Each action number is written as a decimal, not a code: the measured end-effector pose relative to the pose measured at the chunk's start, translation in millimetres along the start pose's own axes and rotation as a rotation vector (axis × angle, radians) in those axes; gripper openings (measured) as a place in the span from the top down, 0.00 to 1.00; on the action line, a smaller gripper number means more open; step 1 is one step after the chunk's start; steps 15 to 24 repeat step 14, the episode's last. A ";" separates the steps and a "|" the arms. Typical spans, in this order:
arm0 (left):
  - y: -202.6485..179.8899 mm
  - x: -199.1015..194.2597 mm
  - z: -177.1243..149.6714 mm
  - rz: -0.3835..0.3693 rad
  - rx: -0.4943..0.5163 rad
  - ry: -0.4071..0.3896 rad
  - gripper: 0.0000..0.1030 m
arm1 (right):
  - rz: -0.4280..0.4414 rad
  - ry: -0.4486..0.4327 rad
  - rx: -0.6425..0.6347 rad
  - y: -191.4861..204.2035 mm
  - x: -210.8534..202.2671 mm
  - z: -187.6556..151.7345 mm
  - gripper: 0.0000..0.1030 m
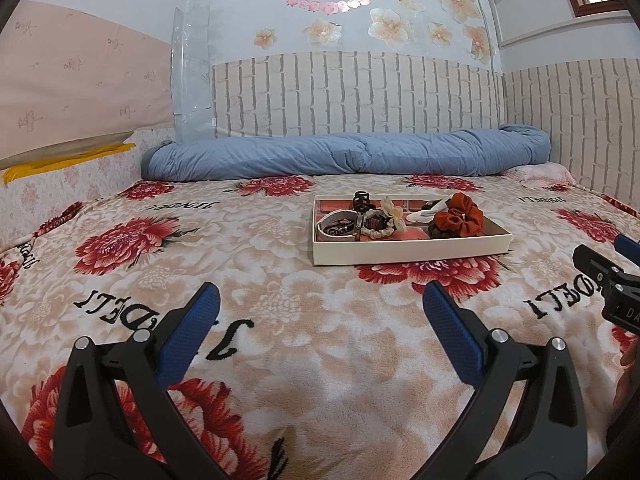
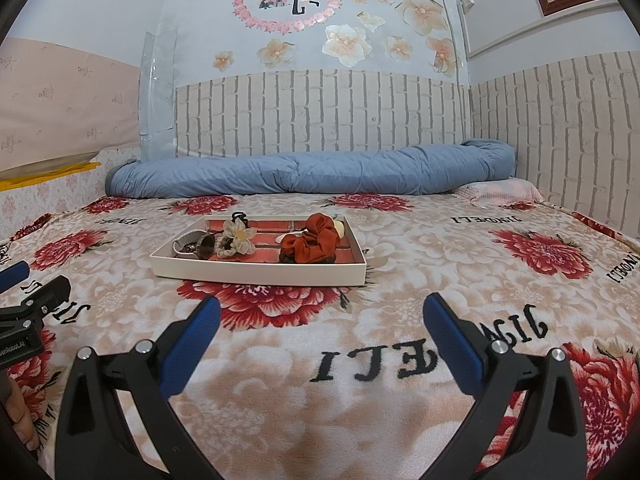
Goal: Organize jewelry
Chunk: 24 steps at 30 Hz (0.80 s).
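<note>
A shallow white tray (image 1: 408, 251) (image 2: 256, 274) with a red lining lies on the flowered blanket ahead of both grippers. In it lie a rust-red scrunchie (image 1: 464, 214) (image 2: 310, 242), a cream flower hair tie (image 1: 390, 210) (image 2: 239, 236), a black claw clip (image 1: 362, 201), a white-banded bracelet (image 1: 334, 226) (image 2: 188, 242) and a white clip (image 1: 424, 214). My left gripper (image 1: 320, 300) hangs open over the blanket, short of the tray, with nothing between its fingers. My right gripper (image 2: 320, 312) is likewise open and empty, just in front of the tray's near wall.
A rolled blue quilt (image 1: 348, 156) (image 2: 312, 174) lies along the brick-pattern wall at the back. A pink pillow (image 2: 504, 192) sits at the back right. The other gripper's body shows at the edge of each view. A person's hand (image 2: 18, 416) shows at lower left.
</note>
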<state>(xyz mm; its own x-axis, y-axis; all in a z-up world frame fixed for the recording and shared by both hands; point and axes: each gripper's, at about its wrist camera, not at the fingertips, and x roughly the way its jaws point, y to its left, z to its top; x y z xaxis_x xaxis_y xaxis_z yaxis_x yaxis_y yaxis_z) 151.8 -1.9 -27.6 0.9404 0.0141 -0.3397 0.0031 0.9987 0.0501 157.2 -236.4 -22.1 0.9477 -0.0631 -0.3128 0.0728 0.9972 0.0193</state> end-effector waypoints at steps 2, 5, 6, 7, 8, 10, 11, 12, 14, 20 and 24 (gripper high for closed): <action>0.0 0.2 0.0 0.001 0.000 0.001 0.05 | 0.000 -0.001 0.000 0.1 0.1 0.1 0.04; 0.0 0.1 0.1 0.001 -0.002 0.001 0.05 | 0.000 -0.001 0.000 0.1 0.1 0.1 0.04; 0.0 0.1 0.1 0.001 -0.002 0.001 0.05 | 0.000 -0.001 0.000 0.1 0.2 0.1 0.04; -0.2 0.1 -0.1 0.002 -0.002 0.001 0.05 | 0.000 0.000 0.000 0.0 0.1 0.0 0.04; -0.2 0.1 -0.1 0.001 -0.002 0.001 0.05 | 0.000 0.000 0.000 -0.1 -0.2 -0.1 0.04; -0.2 0.1 0.0 0.002 0.000 0.000 0.05 | 0.000 -0.002 0.000 -0.1 -0.2 0.0 0.04; -0.2 0.2 0.0 0.002 0.000 0.000 0.05 | 0.000 -0.001 0.000 0.0 0.2 0.1 0.04; -0.3 0.1 -0.1 0.002 0.001 0.000 0.05 | 0.000 -0.001 0.000 0.0 0.1 0.0 0.04; -0.7 0.1 -0.3 0.003 0.003 0.000 0.05 | 0.000 -0.002 0.000 0.0 0.1 0.1 0.04; -0.7 0.1 -0.3 0.003 0.003 0.000 0.05 | 0.000 -0.002 0.000 0.0 0.1 0.1 0.04; -0.7 0.1 -0.3 0.003 0.003 0.000 0.05 | 0.000 -0.002 0.000 0.0 0.1 0.1 0.04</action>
